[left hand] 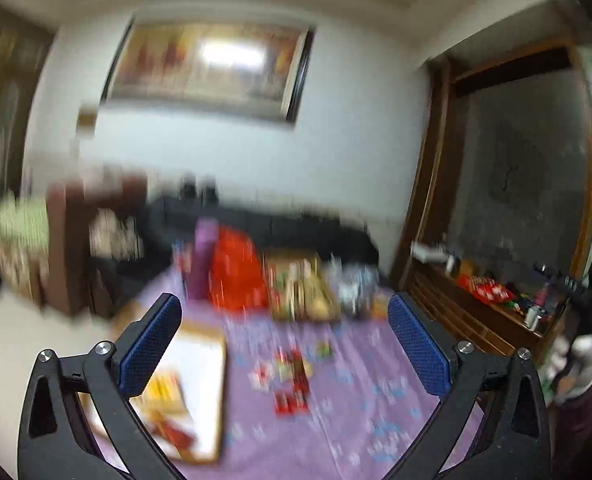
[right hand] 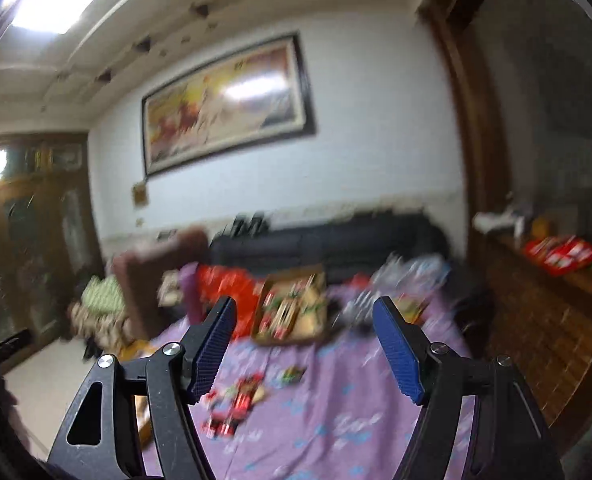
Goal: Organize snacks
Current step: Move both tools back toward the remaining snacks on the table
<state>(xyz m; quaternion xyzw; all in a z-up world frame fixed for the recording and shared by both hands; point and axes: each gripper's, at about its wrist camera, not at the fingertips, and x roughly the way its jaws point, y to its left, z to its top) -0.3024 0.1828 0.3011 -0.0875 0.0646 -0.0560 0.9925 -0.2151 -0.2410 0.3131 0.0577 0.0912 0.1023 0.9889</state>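
Both views are blurred by motion. A loose pile of small red snack packets (left hand: 290,384) lies in the middle of a purple tablecloth (left hand: 356,420); it also shows in the right wrist view (right hand: 236,404). A white tray with a wooden rim (left hand: 212,392) holds a few yellow and red snacks at the left. My left gripper (left hand: 284,344) is open and empty, raised above the table near the pile. My right gripper (right hand: 302,344) is open and empty, also held above the table.
At the table's far side stand a cardboard box of snacks (left hand: 300,292), a red bag (left hand: 236,276), a purple bottle (left hand: 204,260) and a silvery bag (left hand: 356,284). A dark sofa (right hand: 328,244) is behind. A wooden cabinet (right hand: 548,320) stands at the right.
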